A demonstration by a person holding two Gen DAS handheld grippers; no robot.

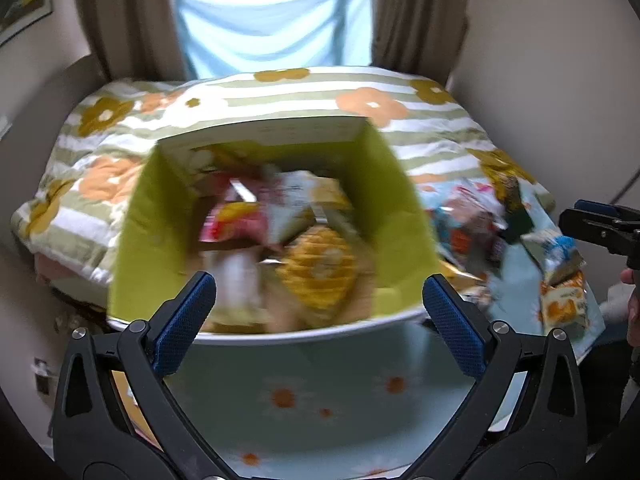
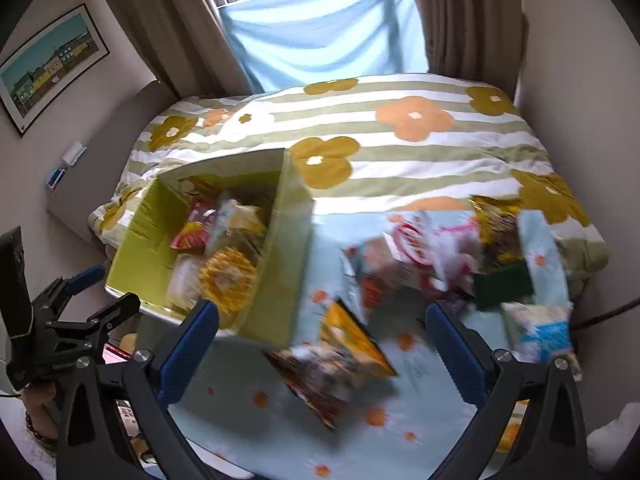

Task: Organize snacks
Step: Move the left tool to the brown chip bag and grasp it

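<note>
A green open box [image 1: 152, 216] [image 2: 280, 280] stands on the light blue flowered tablecloth [image 1: 304, 396] [image 2: 400, 420] and holds several snack packets, among them a yellow round-patterned one [image 1: 316, 268] [image 2: 228, 276]. Loose snack packets [image 1: 560, 264] [image 2: 424, 256] lie in a heap to the right of the box. A yellow and dark packet [image 2: 340, 364] lies between the fingers of my right gripper [image 2: 322, 336], which is open and hovers above it. My left gripper [image 1: 318, 304] is open at the box's near rim, holding nothing. Both views are blurred by motion.
A bed with a striped, flowered quilt [image 1: 280, 96] [image 2: 400, 140] lies beyond the table. Curtains and a window [image 2: 320, 20] stand behind it. A framed picture [image 2: 48, 68] hangs on the left wall. A person's hand [image 2: 36, 404] holds the left gripper.
</note>
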